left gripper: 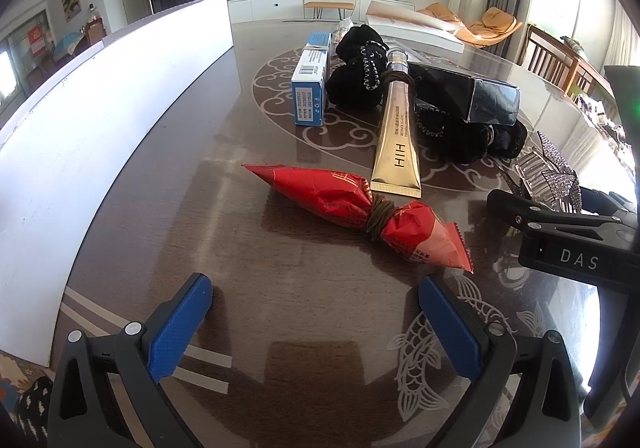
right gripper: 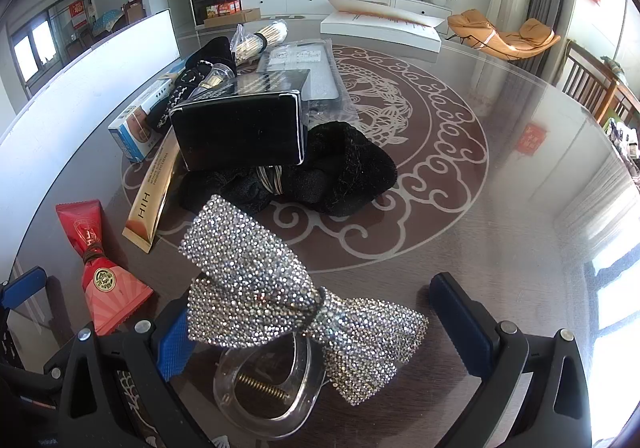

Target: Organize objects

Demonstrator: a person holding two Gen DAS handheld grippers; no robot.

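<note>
Both jaws apart, empty; rhinestone-covered silver bow hair claw [right gripper: 296, 296] at counter's near edge: light, rigid, snaggy—grip clear plastic body.

Bare table [right gripper: 500, 188] right of black scrunchie [right gripper: 352, 172]; clutter, perhaps touching, leftward.

The left gripper [left gripper: 316, 324] tilts steeply down toward the table, its blue-padded fingers [left gripper: 178, 328] spread wide with nothing between them. The right gripper [right gripper: 324, 328] tilts down alike, its jaws as wide, its pads [right gripper: 464, 324] pressing on nothing.
</note>
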